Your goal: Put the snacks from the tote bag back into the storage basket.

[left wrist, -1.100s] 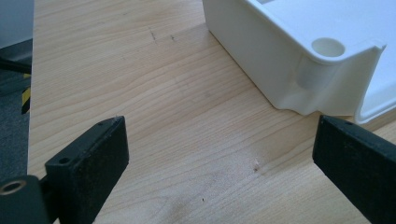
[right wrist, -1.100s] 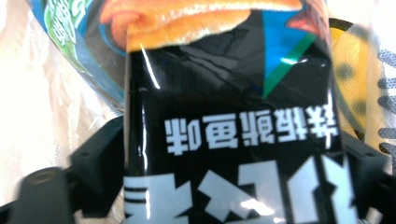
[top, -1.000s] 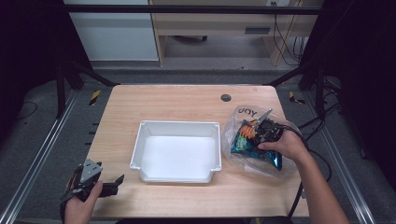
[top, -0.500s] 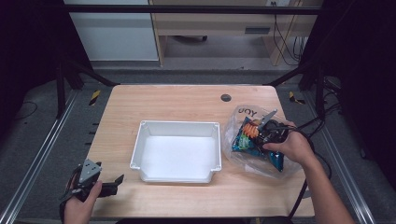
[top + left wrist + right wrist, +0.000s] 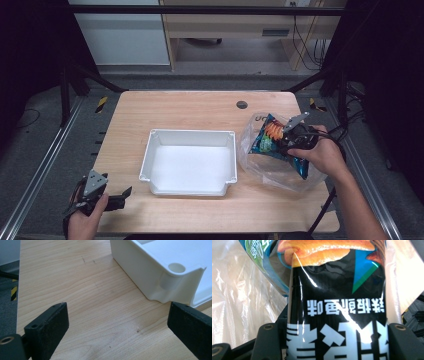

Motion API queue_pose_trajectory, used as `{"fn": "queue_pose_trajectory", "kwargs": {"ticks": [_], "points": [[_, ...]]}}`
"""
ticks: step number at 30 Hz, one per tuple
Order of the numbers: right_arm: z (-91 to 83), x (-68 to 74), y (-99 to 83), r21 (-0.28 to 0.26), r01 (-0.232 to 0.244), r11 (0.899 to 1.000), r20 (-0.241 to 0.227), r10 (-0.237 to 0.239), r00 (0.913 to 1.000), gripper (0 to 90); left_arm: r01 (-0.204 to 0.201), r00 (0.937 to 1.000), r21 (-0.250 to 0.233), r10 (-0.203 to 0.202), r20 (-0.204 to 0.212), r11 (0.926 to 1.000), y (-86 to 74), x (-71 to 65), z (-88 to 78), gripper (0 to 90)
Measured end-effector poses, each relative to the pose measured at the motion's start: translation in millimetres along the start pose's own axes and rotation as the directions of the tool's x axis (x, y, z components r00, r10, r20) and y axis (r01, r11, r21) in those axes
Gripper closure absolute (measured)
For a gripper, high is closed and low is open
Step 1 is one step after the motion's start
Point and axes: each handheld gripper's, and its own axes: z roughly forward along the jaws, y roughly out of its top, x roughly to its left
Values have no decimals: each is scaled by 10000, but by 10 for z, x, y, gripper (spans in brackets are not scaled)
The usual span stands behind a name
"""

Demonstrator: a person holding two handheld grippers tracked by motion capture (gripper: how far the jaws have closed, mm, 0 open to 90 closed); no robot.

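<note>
Pale wooden table carries everything. Nearest, at its front left corner, the left gripper rests with its jaws wide apart and nothing between them. Beyond it stands a white rectangular plastic tub, empty inside. At the right, a clear crumpled plastic bag lies on the wood, and the right gripper has just closed on a glossy black snack packet at this bag, beside a blue-green packet.
</note>
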Motion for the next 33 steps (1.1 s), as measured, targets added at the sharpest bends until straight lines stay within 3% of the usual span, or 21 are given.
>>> {"fn": "queue_pose_trajectory", "kwargs": {"ticks": [12,15,27,33], "points": [[-314,25,3,-1236,-144,9922,44,151,9999,412,141,9999,-45,-141,-47,9999,-7,19,-5,31],[-363,50,16,-1308,-180,9912,47,188,9998,413,258,9996,-73,-259,-111,9996,-15,54,-12,31],[-510,125,74,-2025,-344,9787,373,428,9984,420,23,9999,-67,-24,-121,10000,12,11,13,24],[-524,151,148,-2002,-243,9794,341,318,9989,420,-6,10000,-48,6,-82,10000,14,17,16,24]]}}
